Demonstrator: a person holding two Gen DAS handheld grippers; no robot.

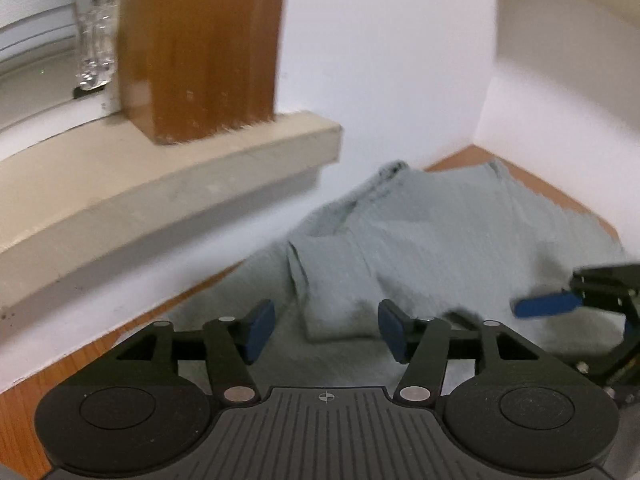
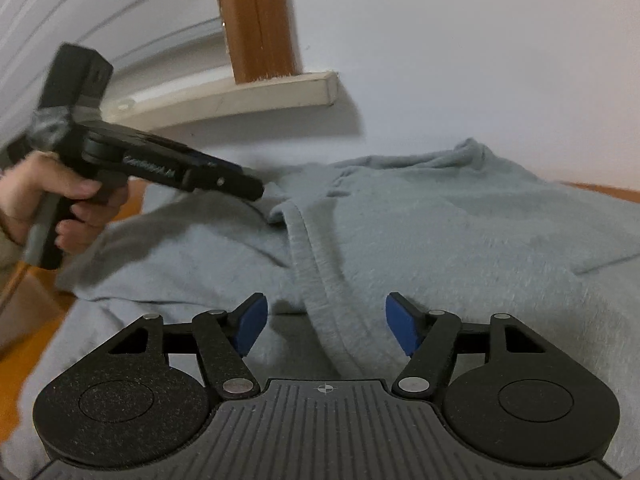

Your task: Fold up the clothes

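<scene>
**Both grippers stand apart-jawed over a grey-green garment on a wooden table**

Nearest in the left wrist view, the left gripper shows its black linkage arms and two blue pads standing well apart, pressing on nothing. A folded flap of the pale grey-green ribbed knit garment lies on the surface in the gap between them, its lower edge roughly level with the pads; whether either pad brushes the cloth cannot be told through the blur. At the right edge of that view the right gripper reaches in over the cloth, one blue finger showing.

In the right wrist view, the right gripper likewise has its blue pads spread, with a ribbed hem band of the garment running up between them and not clamped. The cloth fills most of the surface ahead, rumpled, with a raised fold at its far side against the wall.

To the left in this view a bare hand grips the handle of the left gripper, whose black tip sits at a fold of the garment; its fingers are hidden from this side.

The garment rests on an orange-brown wooden table, bare at the left and far right corner. Beyond it rise a white wall, a beige stone sill and a brown wooden window frame post
</scene>
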